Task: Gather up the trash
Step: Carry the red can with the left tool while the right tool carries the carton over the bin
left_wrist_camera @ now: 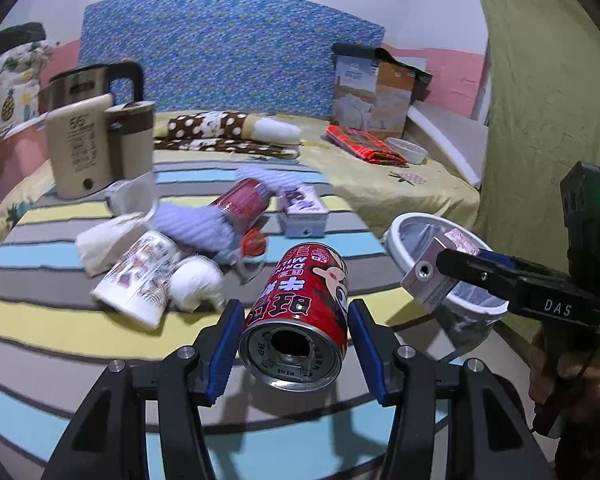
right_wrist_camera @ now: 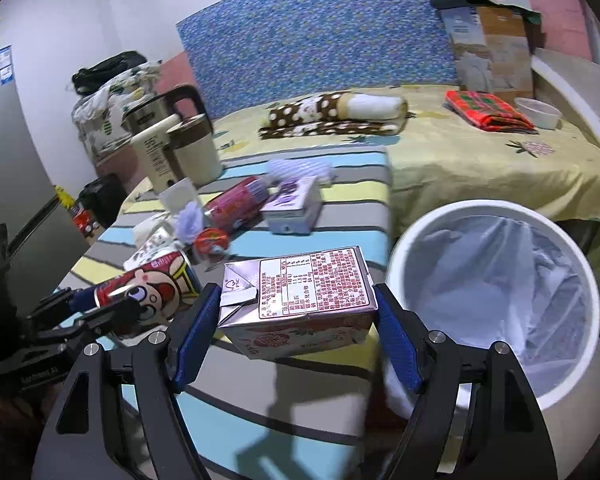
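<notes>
My left gripper (left_wrist_camera: 292,336) is shut on a red drink can (left_wrist_camera: 300,316), held lying above the striped table (left_wrist_camera: 60,340); the can also shows in the right wrist view (right_wrist_camera: 152,288). My right gripper (right_wrist_camera: 296,320) is shut on a silver and red drink carton (right_wrist_camera: 300,300), held just left of the white lined trash bin (right_wrist_camera: 496,300). In the left wrist view the carton (left_wrist_camera: 432,276) hangs over the bin's rim (left_wrist_camera: 404,224). More trash lies on the table: a paper cup (left_wrist_camera: 140,276), crumpled tissues (left_wrist_camera: 196,280), a second red can (left_wrist_camera: 244,200) and a purple carton (left_wrist_camera: 302,212).
A beige kettle (left_wrist_camera: 96,140) stands at the table's far left. Behind is a bed with a spotted blanket roll (left_wrist_camera: 228,128), red cloth (left_wrist_camera: 364,144), a small bowl (left_wrist_camera: 408,150) and a paper bag (left_wrist_camera: 372,92). A green curtain (left_wrist_camera: 548,100) hangs at right.
</notes>
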The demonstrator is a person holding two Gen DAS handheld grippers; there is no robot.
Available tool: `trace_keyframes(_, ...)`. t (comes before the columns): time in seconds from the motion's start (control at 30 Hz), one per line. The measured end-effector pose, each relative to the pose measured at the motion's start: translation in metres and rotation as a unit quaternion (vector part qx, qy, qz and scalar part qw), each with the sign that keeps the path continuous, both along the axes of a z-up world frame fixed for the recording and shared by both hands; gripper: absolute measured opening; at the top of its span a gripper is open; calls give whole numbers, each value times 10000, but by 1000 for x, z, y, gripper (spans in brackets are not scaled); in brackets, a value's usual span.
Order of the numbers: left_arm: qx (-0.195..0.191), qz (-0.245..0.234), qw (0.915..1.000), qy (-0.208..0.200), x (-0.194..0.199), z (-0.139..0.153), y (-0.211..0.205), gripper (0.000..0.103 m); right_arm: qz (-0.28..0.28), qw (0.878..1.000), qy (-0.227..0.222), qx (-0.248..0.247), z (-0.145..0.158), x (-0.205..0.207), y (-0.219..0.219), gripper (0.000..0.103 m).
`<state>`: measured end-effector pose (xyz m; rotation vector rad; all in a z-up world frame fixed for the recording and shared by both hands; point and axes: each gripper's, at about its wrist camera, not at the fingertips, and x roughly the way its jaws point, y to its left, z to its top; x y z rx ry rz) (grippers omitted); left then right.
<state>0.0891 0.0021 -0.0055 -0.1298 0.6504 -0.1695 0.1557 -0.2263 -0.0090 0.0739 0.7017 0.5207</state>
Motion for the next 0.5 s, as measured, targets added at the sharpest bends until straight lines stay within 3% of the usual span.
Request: trace_keyframes(0.5,41,-1017,9947,-124,58,10,-95,53,-1164,9931,74,-154,-8,8,-77,76)
